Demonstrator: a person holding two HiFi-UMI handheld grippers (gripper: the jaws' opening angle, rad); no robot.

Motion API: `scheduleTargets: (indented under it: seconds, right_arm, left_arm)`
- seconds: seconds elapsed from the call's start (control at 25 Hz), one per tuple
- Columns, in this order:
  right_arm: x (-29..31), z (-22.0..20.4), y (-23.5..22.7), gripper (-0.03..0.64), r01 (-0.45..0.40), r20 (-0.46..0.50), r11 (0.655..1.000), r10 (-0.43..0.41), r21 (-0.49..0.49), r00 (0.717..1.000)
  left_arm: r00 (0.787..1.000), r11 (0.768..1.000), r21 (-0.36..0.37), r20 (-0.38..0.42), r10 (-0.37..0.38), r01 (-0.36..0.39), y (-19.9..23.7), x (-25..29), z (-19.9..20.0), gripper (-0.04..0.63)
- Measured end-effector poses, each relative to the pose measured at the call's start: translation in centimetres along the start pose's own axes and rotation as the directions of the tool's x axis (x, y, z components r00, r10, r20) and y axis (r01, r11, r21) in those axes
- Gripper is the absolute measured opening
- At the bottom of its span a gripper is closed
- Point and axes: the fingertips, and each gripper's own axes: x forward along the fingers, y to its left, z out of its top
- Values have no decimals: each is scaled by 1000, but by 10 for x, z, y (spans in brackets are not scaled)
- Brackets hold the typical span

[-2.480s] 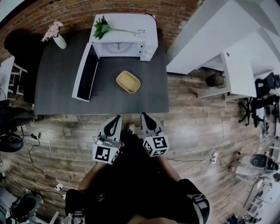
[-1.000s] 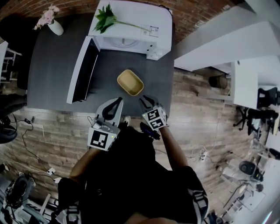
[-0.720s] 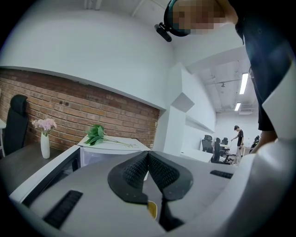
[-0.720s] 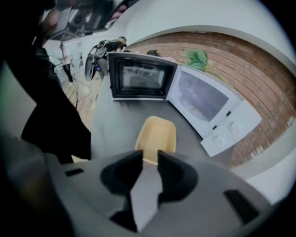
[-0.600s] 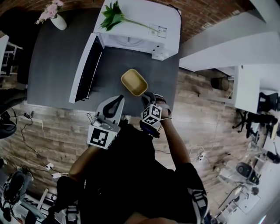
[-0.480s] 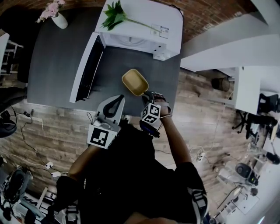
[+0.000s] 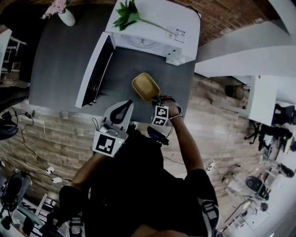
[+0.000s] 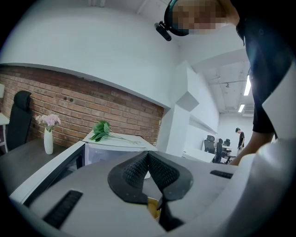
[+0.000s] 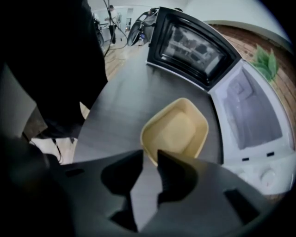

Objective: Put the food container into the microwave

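Left gripper [image 7: 121,107]: you hold it at the table [image 7: 60,60] edge farthest from the microwave [image 7: 152,23]. Its jaws are pressed together on nothing. It takes no part in the work.

Right gripper [image 7: 157,100]: it is nearer the microwave than the left, at the container's outer end. The jaws stand apart, and the near rim of the food container [image 9: 175,129] sits right at the mouth of the gap. No clamp shows, and I cannot tell whether the rim is touched.

Food container: it rests flat on the table in front of the microwave's open cavity, apart from it. It is open-topped and looks empty.

Microwave door [image 7: 95,69]: swung fully open on the left of the cavity, clear of the path in.

Microwave: the cavity [image 9: 252,106] is bare. A leafy sprig [image 7: 129,14] lies on the roof.

Progress: early. The door is open and your approach is made. You have yet to grip, lift and place the container inside.

Caution: take a firm bite on the thin rim, or the container may tip.
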Motion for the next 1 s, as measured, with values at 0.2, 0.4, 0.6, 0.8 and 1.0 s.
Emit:
scheduleTargets:
  seconds: [0.2,0.4,0.6,0.8,1.0]
  right_arm:
    - [8,3,-3,117,1,-2,1000,-1,-14,1000]
    - [10,9,-4,95,-6,9,1000,6,-9,1000]
    - [10,16,-7,69,-5,29,1000,5,-3,1000]
    - [9,27,-6,43,-14,47,1000,14,-3,999]
    - [6,34,-4,41,-28,50,1000,28,5,998]
  left_arm:
    - [1000,1000,-6,-5,8,-8,4,1,-1,35]
    - [1000,1000,-15,-7,13,-14,8,2,-1,35]
    - [1000,1000,-13,-5,6,-6,10,6,1,35]
    - [1000,1000,-12,-5,7,-7,16,7,2,35]
    - [1000,1000,-12,1,9,-9,23,6,5,35]
